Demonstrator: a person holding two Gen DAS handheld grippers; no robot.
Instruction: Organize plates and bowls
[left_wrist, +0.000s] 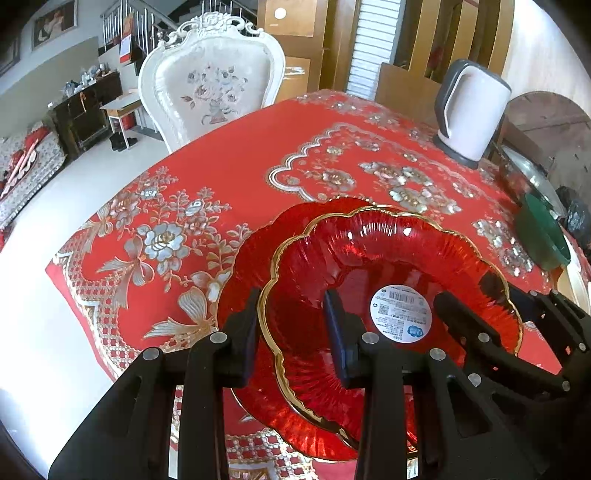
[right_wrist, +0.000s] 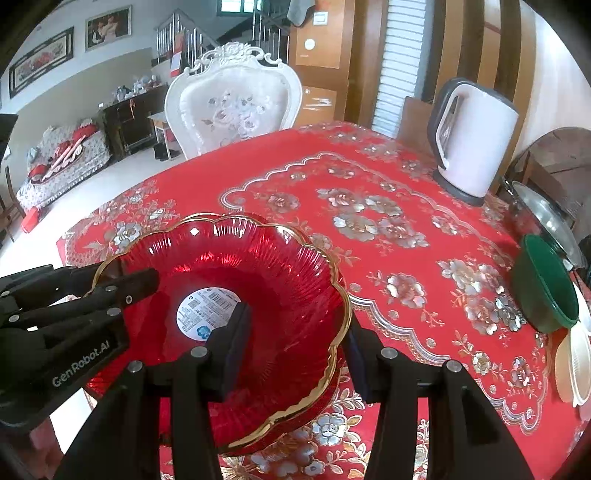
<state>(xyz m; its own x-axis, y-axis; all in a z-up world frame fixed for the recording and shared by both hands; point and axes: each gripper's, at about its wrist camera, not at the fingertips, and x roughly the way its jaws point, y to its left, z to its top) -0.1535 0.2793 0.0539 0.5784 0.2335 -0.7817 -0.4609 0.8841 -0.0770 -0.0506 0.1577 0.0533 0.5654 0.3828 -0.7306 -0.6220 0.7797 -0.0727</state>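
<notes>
Red glass bowl (left_wrist: 369, 266) with a gold wavy rim sat on a red plate (left_wrist: 243, 258) on my flowery tablecloth (left_wrist: 207, 177). My left tongs (left_wrist: 295, 332) were open, one finger inside the bowl's rim and one outside. My right tongs (right_wrist: 295, 347) were open around the other side the same way. A white kettle (right_wrist: 476, 136) stood far back.

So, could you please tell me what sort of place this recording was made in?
Most likely a home dining area: a table under a red floral tablecloth, an ornate white upholstered chair pulled up to it, a white electric kettle on top, and a staircase with metal railings behind.
</notes>
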